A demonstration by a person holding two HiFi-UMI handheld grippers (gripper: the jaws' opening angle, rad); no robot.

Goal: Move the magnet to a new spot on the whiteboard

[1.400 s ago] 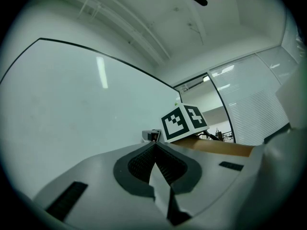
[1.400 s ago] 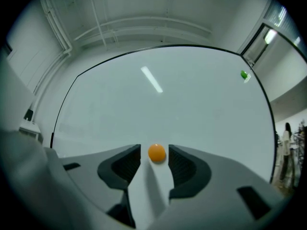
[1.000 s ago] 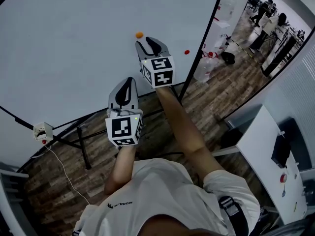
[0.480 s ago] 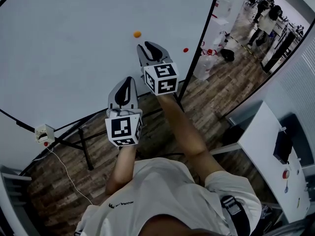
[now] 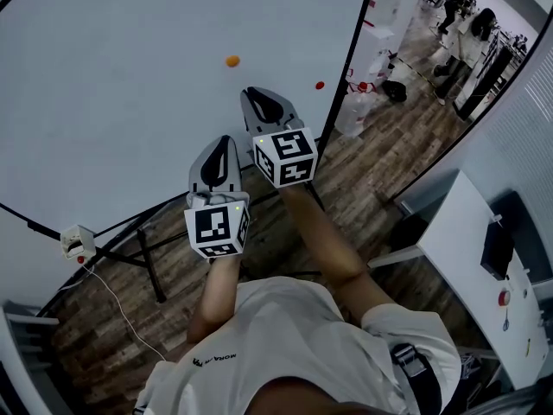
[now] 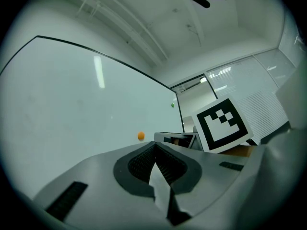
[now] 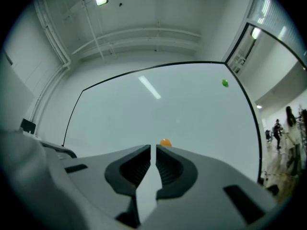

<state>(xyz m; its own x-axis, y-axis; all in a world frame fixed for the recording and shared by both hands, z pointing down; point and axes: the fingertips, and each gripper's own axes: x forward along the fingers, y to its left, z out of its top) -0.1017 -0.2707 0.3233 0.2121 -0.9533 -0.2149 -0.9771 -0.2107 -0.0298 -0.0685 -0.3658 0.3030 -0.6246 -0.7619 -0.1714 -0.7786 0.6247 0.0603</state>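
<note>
Head view, left to right: left gripper [image 5: 222, 143] jaws together, empty, parked short of the whiteboard [image 5: 104, 76]. Orange magnet [image 5: 232, 60] is stuck on the board, ahead of both grippers and well apart from them, a bit left of the right gripper's line. Right gripper [image 5: 256, 93] sits off the board, jaws only a thin slit apart (they've just been closing), nothing between them. In the right gripper view the magnet peeks just over its tips. A red magnet [image 5: 320, 85] is out to that gripper's right, near the board edge.

Progress: magnet is free on the board and no jaw is on it. That reads as placed and let go, likely little left but backing off. It could also be not yet picked.

Hard to see: whether this spot is new. The green magnet [image 7: 225, 83] is clear only in the right gripper view, and the head view clips it at the top.
</note>
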